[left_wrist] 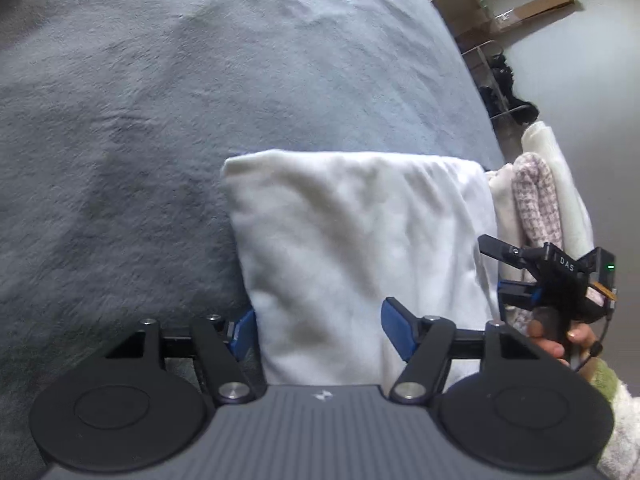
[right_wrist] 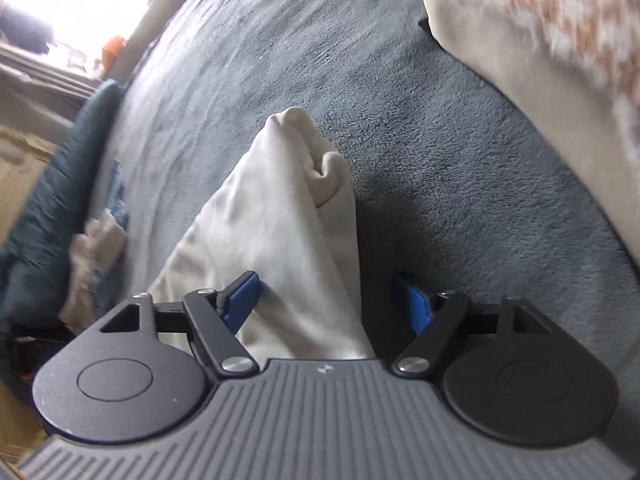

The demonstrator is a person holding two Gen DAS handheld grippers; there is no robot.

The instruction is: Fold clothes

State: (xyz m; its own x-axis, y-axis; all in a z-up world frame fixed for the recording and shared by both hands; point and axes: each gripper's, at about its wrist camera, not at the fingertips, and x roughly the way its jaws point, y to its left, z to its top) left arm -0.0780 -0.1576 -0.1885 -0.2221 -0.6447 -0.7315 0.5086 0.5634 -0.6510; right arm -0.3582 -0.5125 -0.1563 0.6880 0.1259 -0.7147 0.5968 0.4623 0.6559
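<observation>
We see a folded white garment (left_wrist: 352, 248) lying flat on the grey-blue bedspread (left_wrist: 160, 120), its far fold running from ten to two o'clock in the left wrist view. The left gripper (left_wrist: 318, 330) hangs low over its near edge, jaws standing apart, one blue pad at each side of the cloth's near end; neither pad pinches it. At three o'clock of the garment, a stack of folded clothes (left_wrist: 536, 200) sits at the bed's edge, one piece pink-checked. The right gripper (left_wrist: 505, 268) shows at four o'clock, held in a hand (left_wrist: 550, 338), just beside the garment's right border. From the right wrist, the right gripper (right_wrist: 330, 304) has its jaws wide, the garment (right_wrist: 280, 220) bunched up between them toward twelve o'clock, loose, with the right-hand pad clear of the cloth. More clothes (right_wrist: 540, 60) blur at one o'clock.
</observation>
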